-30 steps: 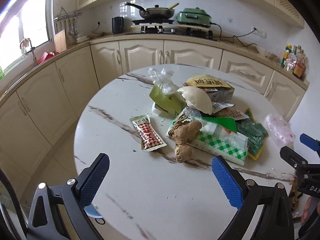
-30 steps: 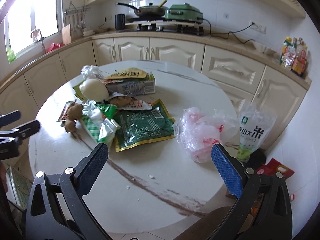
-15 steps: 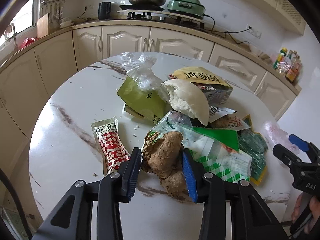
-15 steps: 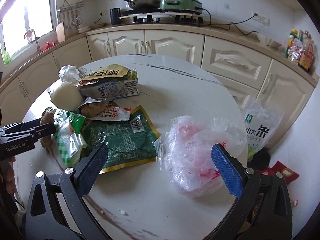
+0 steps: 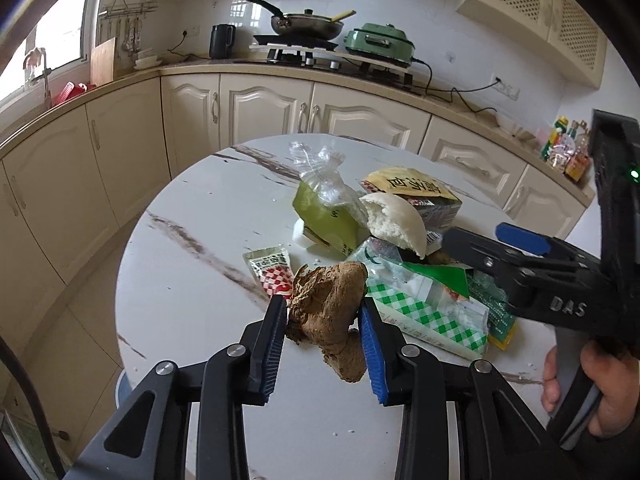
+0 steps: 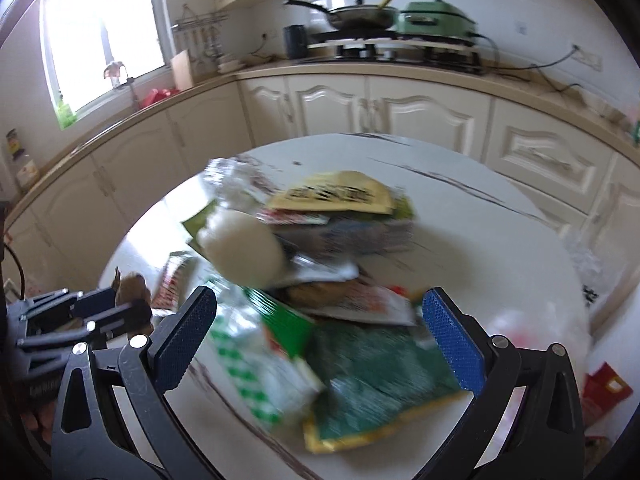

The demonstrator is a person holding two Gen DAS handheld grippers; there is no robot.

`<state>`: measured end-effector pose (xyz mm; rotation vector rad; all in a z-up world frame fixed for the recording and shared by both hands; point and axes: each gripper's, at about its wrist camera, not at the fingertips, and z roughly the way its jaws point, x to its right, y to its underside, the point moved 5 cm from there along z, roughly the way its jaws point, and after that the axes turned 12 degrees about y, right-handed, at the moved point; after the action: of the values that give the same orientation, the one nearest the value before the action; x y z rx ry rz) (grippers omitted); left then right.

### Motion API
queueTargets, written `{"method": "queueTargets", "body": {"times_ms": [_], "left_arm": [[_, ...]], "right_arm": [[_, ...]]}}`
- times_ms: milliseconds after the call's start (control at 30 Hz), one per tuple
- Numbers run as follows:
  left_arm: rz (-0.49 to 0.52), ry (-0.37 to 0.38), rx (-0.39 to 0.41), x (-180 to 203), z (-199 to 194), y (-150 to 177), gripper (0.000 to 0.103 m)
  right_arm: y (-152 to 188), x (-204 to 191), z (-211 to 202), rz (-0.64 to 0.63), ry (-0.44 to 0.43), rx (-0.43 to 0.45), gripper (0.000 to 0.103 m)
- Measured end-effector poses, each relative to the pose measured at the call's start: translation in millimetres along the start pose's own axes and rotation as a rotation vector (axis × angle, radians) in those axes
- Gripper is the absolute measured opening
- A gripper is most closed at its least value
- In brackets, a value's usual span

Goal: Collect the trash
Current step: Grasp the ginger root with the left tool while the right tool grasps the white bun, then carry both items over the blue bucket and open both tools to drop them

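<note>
My left gripper is shut on a brown ginger root and holds it above the round marble table. It also shows at the left in the right wrist view. A trash pile lies on the table: a white bun, a green checked wrapper, a red checked sachet, a green bag, a yellow packet. My right gripper is open above a dark green packet; that view is blurred. It also shows in the left wrist view.
Cream kitchen cabinets curve behind the table. A stove with a pan and a green cooker sit on the counter. A pink plastic bag lies at the table's right edge.
My left gripper has closed on the ginger root and lifted it off the table. My right gripper has swung left from the pink bag, over the pile, still open.
</note>
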<state>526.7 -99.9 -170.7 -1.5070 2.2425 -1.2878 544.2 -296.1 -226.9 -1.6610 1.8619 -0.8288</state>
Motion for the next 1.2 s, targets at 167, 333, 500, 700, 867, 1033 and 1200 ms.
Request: {"method": "queueTargets", "body": {"times_ms": [167,333,500,700,867,1033,1200], "left_arm": [[-0.006,-0.016,0.026,-2.3,-24.9,-2.8,0.033],[-0.015,0.005,0.040,-12.1,-47.8,-0.9,0.033],[-0.031,0.030,0.065,-34.1,-73.1,2.6,0.033],[-0.080,0.036,0.108,-78.1,-109.6,8.7,0.033],[-0.128,-0.031,0.135,-128.8,-145.9,26.4,0.033],[-0.195,-0.104,0.132,-183.4,-172.1,52.5,0.033],[-0.257,-0.151,0.102,-226.0,-183.4,75.4,0.033]], "right_arm": [[-21.6,-28.8,34.4,-0.005,-0.035,-0.028,0.103],[-18.5,-37.9,59.6,0.010,-0.065,-0.088,0.066],[-13.7,-31.4,53.9,0.042,-0.078,-0.074,0.042],[-28.9,-47.4,4.7,0.062,-0.038,0.043,0.040],[-45.2,-129.6,-33.8,-0.009,-0.133,0.117,0.040],[-48.4,-230.7,-50.2,-0.102,-0.260,0.176,0.040],[-39.9,-299.6,-34.8,-0.137,-0.363,0.139,0.035]]}}
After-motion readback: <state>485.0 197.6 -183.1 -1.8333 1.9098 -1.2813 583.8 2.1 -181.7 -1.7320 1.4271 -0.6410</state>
